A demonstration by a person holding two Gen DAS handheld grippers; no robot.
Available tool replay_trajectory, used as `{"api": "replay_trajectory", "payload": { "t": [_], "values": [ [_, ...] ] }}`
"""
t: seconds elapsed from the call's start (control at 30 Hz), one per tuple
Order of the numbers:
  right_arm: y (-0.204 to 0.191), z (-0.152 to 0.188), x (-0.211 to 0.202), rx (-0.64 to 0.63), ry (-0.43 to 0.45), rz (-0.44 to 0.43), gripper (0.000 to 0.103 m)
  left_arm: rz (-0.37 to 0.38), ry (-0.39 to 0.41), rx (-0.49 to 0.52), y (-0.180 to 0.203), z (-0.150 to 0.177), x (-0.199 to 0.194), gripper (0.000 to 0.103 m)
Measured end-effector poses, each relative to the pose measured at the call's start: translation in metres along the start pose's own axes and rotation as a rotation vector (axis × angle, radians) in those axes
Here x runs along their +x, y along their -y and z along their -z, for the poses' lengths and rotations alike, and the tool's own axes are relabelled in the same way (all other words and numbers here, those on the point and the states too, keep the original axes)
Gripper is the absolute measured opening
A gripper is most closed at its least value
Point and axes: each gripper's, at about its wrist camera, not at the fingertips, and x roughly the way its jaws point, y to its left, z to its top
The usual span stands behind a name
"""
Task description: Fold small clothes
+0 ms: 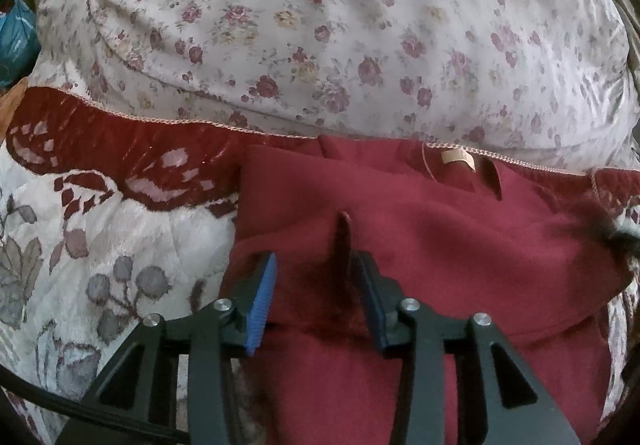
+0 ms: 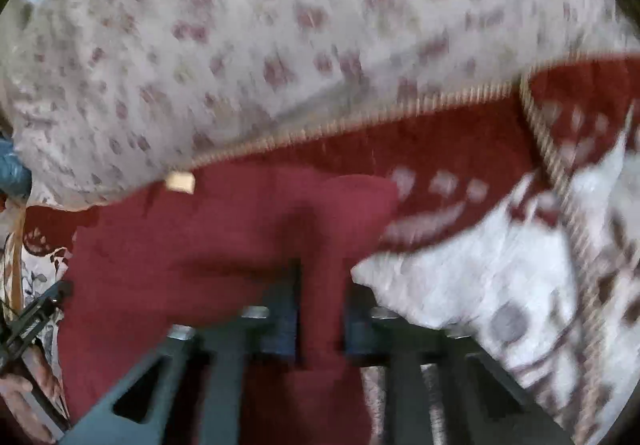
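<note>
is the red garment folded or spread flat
Partly folded: the red garment has layers lapped over near its collar label.

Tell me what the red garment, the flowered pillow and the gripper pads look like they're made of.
Red garment: soft matte knit or fleece, probably; fuzzy surface, soft creases, no shine.
Flowered pillow: thin woven cloth, likely cotton; printed roses, fine wrinkles, slight sheen.
Gripper pads: blue rubber or plastic, seemingly; fine ribbing, on black rigid fingers.

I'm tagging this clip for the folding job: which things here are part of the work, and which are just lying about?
Part of the job:
- dark red garment
- left tongs, open over it
- right tongs, closed on a fold of it

Just lying about:
- flowered pillow
- patterned blanket
- blue bag
</note>
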Motion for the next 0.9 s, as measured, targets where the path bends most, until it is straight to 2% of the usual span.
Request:
{"api": "replay_trajectory", "payload": {
  "t": [0.07, 0.1, 0.13, 0.2, 0.23, 0.27, 0.3, 0.37, 0.43, 0.5, 0.63, 0.77, 0.9],
  "values": [
    [-0.004, -0.007, -0.02, -0.037, 0.119, 0.053, 0.013, -0.03, -0.01, 0.019, 0.004, 0.0, 0.006, 0.045],
    [-0.003, -0.008, -0.02, -0.042, 0.134, 0.068, 0.013, -0.047, -0.013, 0.029, 0.006, 0.001, 0.008, 0.046],
    [-0.002, -0.007, -0.014, -0.046, 0.117, 0.08, 0.013, -0.061, -0.015, 0.04, 0.008, 0.002, 0.01, 0.046],
    [0.001, 0.004, 0.009, -0.047, 0.013, 0.118, 0.015, -0.077, -0.009, 0.059, 0.011, 0.003, 0.01, 0.046],
    [0.004, 0.008, 0.015, -0.037, -0.015, 0.133, 0.022, -0.077, -0.007, 0.061, 0.011, 0.003, 0.008, 0.047],
    [0.008, 0.009, 0.012, -0.01, -0.018, 0.142, 0.034, -0.073, -0.005, 0.058, 0.011, 0.003, 0.006, 0.048],
    [0.009, 0.009, 0.006, 0.007, -0.01, 0.162, 0.04, -0.068, -0.002, 0.052, 0.011, 0.004, 0.004, 0.048],
    [0.008, 0.006, -0.015, 0.02, 0.037, 0.202, 0.049, -0.049, 0.009, 0.024, 0.007, 0.003, -0.001, 0.055],
    [0.003, 0.007, -0.04, 0.018, 0.092, 0.18, 0.055, -0.036, 0.025, -0.007, 0.004, 0.002, -0.006, 0.064],
    [-0.012, 0.012, -0.05, -0.02, 0.092, 0.124, 0.055, -0.028, 0.037, -0.028, 0.002, 0.001, -0.007, 0.068],
    [-0.038, 0.024, -0.038, -0.096, 0.007, 0.025, 0.055, -0.042, 0.019, -0.014, 0.003, 0.001, -0.001, 0.069],
    [-0.039, 0.034, 0.001, -0.124, -0.073, 0.098, 0.052, -0.058, 0.0, -0.002, 0.004, 0.0, 0.006, 0.071],
    [-0.025, 0.031, 0.009, -0.05, -0.092, 0.062, 0.052, -0.063, -0.014, -0.003, 0.004, -0.001, 0.01, 0.071]
  ]
}}
